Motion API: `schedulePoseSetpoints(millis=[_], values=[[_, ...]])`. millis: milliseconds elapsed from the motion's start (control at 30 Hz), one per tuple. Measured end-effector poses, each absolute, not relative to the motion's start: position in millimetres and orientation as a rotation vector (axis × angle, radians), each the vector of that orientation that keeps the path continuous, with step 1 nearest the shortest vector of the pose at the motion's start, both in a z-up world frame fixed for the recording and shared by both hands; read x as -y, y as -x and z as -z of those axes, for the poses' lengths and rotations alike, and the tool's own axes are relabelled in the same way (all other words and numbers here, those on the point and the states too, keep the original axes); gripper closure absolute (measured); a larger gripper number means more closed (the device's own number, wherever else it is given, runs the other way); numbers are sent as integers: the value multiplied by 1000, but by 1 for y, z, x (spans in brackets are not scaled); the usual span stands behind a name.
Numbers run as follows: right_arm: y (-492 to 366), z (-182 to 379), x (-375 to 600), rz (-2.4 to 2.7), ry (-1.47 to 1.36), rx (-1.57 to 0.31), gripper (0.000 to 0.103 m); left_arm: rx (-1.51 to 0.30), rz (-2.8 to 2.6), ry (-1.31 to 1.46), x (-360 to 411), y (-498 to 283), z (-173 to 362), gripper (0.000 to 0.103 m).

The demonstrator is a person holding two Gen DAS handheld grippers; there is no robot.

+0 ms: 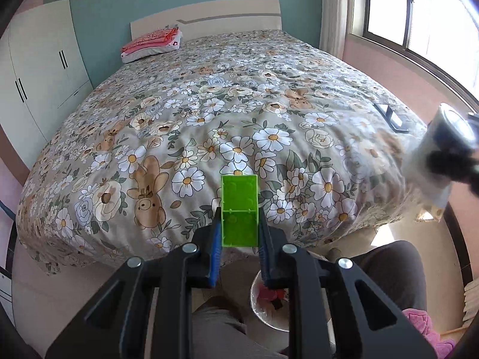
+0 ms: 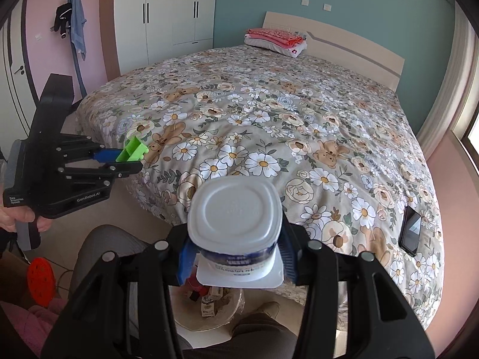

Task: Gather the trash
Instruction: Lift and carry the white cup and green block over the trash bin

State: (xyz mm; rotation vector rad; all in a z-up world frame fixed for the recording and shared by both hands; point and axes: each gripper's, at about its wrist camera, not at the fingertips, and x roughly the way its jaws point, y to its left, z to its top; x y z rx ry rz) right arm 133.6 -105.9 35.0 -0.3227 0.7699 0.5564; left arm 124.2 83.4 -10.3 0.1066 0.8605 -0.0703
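Left gripper [image 1: 239,233] jaws narrowed onto a green box [image 1: 239,209], blue pads [image 1: 216,248] pressing both its side walls; the box is open-faced plastic w/ a divider across the middle, sticking fwd past the fingertips, held in the air above the foot of the bed [image 1: 209,113]. Same pair seen from the right wrist view: left gripper [image 2: 131,161] at left edge, green box [image 2: 133,150] pinched at its tips, person's hand [image 2: 21,218] on the handle. Right gripper [image 2: 236,251] closed partway around a yogurt cup [image 2: 236,218], pads on its two sides; cup is white w/ dark blue label band, bottom facing the cam, flanged rim towards the cam base, label text too small to read. In the left view the right gripper + cup [image 1: 443,149] show blurred at right edge. Trash bin [image 2: 209,311] on the floor just below both grippers, lined w/ a bag, wrappers and red bits inside; also bin [image 1: 269,302] partly hidden behind the left fingers. Person's knees in grey trousers either side of the bin. Bed has floral/bear quilt; phone [image 2: 410,230] lies near its right edge, folded pink blankets [image 2: 275,40] at the headboard. White wardrobe [image 2: 164,15] back left, clothes hanging on wall [image 2: 73,21], window [image 1: 419,15] at right. Orange round perforated thing [image 2: 40,278] and pink fabric [image 2: 27,326] lower left.
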Motion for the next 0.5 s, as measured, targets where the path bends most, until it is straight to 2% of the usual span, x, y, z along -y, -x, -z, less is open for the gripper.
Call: schedulePoseSetpoints(millis=[233, 500], values=[[-130, 26, 104, -575, 328, -875, 55, -989, 101, -66, -82, -124, 75, 80], [-126, 94, 99, -608, 288, -1009, 55, -1082, 129, -103, -71, -117, 125, 80]])
